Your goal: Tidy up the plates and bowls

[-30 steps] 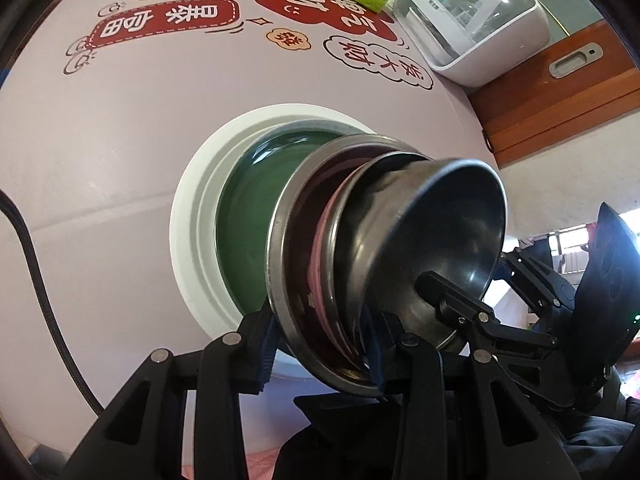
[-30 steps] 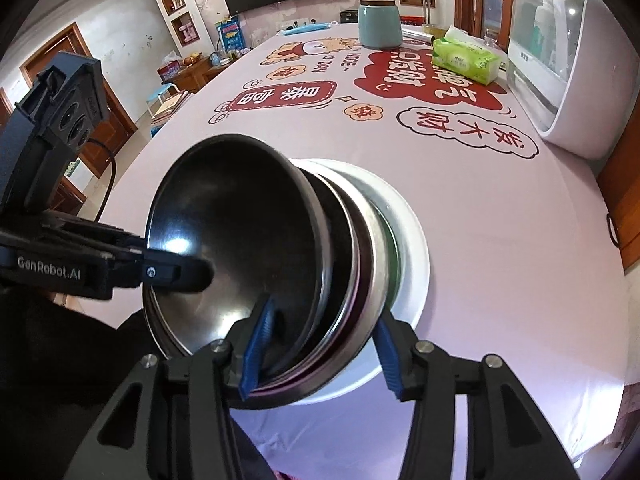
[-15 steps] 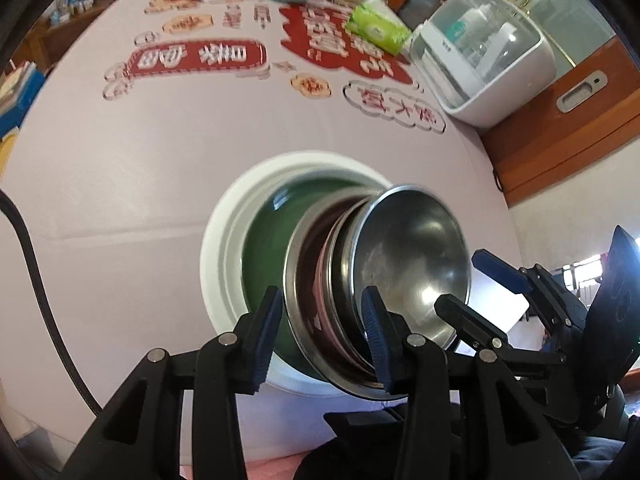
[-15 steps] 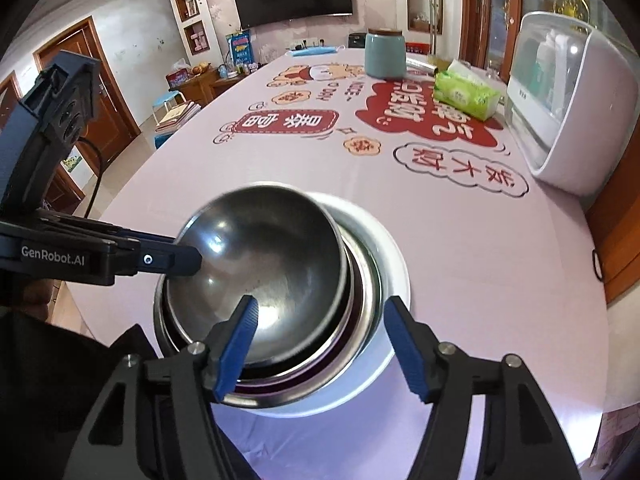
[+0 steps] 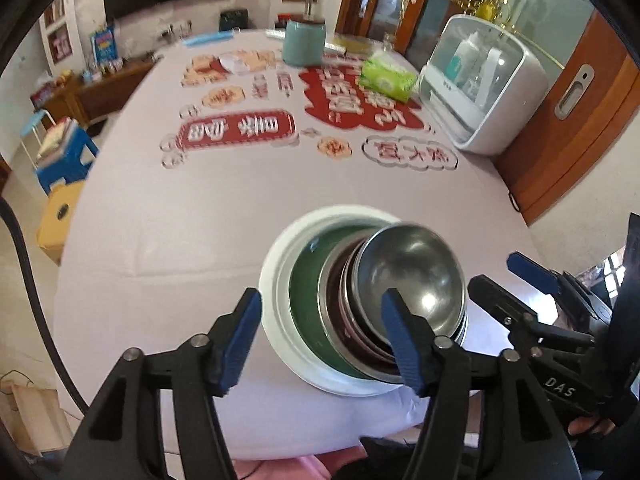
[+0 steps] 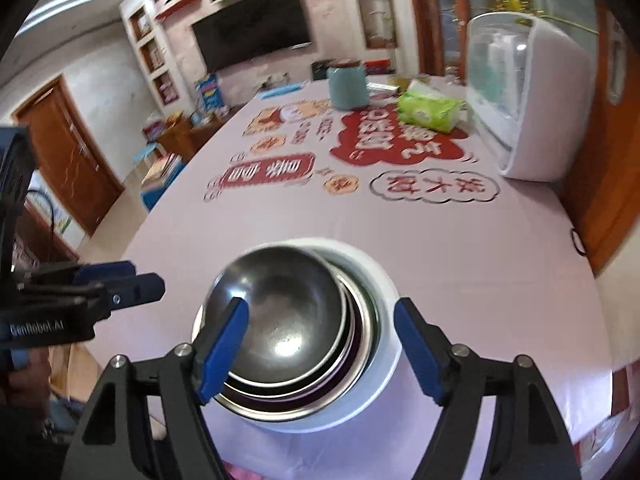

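A stack sits near the table's front edge: a white plate (image 5: pixel 276 280) at the bottom, a green plate (image 5: pixel 304 280) on it, then steel bowls with a small steel bowl (image 5: pixel 412 276) on top. It also shows in the right wrist view, white plate (image 6: pixel 380 280) and top bowl (image 6: pixel 280 312). My left gripper (image 5: pixel 324 340) is open and empty, pulled back above the stack. My right gripper (image 6: pixel 320 348) is open and empty, also above the stack. Each gripper shows in the other's view, the right (image 5: pixel 532 280) and the left (image 6: pixel 120 284).
The pink printed tablecloth (image 5: pixel 200 208) covers the table. At the far end stand a teal canister (image 5: pixel 304 42), a green tissue pack (image 5: pixel 386 78) and a white sterilizer box (image 5: pixel 480 92). A wooden cabinet (image 5: pixel 580 128) is to the right. A blue stool (image 5: pixel 60 152) stands left.
Both grippers let go of the stacked bowls, opened wide and drew back and up. The stack stays on the white plate.
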{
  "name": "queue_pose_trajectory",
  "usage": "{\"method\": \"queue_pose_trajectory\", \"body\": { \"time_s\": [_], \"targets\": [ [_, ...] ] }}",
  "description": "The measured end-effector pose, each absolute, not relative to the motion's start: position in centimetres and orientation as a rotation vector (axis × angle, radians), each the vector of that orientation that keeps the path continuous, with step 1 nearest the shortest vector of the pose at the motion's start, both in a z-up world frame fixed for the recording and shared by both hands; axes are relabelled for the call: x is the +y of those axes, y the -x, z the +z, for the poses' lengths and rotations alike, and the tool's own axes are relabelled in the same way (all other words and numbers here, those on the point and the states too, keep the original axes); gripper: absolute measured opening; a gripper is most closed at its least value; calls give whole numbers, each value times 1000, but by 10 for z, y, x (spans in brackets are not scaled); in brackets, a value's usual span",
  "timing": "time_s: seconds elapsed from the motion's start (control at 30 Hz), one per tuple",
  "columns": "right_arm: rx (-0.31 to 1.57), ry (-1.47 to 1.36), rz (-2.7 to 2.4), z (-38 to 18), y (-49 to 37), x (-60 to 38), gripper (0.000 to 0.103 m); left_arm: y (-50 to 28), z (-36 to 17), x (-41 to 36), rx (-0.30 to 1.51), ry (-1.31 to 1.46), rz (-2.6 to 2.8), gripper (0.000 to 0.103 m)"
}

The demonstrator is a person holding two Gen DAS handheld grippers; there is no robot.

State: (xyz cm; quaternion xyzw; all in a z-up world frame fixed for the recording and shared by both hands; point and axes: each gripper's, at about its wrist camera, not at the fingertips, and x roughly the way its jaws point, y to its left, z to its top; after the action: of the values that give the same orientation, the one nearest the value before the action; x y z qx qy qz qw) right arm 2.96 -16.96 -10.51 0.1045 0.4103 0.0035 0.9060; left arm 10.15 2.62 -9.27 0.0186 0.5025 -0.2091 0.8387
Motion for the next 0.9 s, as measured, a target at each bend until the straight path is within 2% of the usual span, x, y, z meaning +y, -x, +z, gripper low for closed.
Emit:
{"method": "queue_pose_trajectory", "body": {
  "time_s": [0.03,0.2,0.3,0.73,0.9],
  "targets": [
    [840,-226,-6,-103,-27,-170,82,-98,-88,25,1041,-41,-440,69],
    [817,-258,-54,-85,-9,-165,86,-86,-72,20,967,-36,-429,69],
    [808,-233,-60,-72,-1,-159,86,-80,-64,21,950,-17,-432,69],
    [833,-211,-31,-35,36,-137,86,-40,-34,43,870,-46,-352,87],
    [829,-220,-64,-28,47,-135,86,-24,-25,46,838,-50,-334,87]
  ]
}}
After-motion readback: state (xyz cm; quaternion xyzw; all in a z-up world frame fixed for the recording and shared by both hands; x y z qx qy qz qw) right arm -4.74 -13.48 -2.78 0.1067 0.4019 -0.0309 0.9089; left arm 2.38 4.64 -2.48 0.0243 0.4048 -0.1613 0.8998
